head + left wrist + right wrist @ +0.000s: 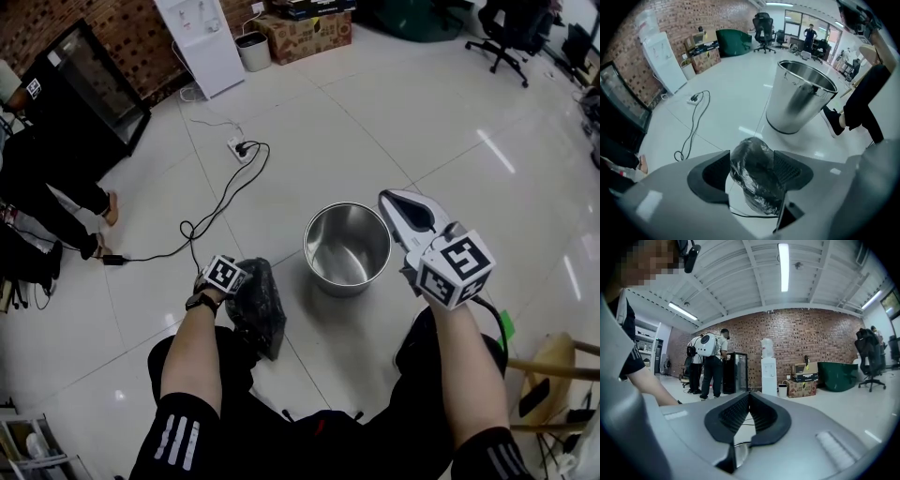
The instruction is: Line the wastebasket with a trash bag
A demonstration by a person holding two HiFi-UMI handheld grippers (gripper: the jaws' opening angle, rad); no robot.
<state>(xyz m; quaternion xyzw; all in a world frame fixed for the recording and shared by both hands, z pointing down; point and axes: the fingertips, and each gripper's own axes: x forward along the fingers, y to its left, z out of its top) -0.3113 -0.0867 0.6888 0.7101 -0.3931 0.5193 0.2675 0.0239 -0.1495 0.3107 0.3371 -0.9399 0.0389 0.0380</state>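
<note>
**Entry: bag pick-up, first hold.** Bag: black thin film, crumpled in a loose lump on the floor near the person's knee, left of the basket and not touching it; not yet unfolded. Basket: bare steel, upright, empty, mouth clear. Left claw: pointed steeply down over the lump, jaws spread wide with the top of the bag standing between the pads. The film may brush one pad, but nothing is pinched, so there is no grip yet. Right claw: jaws closed together on nothing, held about level, above the basket's right side. Cable: on the floor well apart from the bag, no hindrance. Step in hand, by my reckoning: taking hold of the bag, with the whole lining left to do. Handling notes: sink the left claw a little deeper so the pads close on a fold of several layers, not the slick outer skin. A single layer would likely slip out or tear. Close fully before lifting, then raise straight up so the lump hangs and loosens. The right claw will need to open to find the hem of the bag's mouth. The basket looks light and may shift or tip when film is drawn over its rim, so pull gently.
</note>
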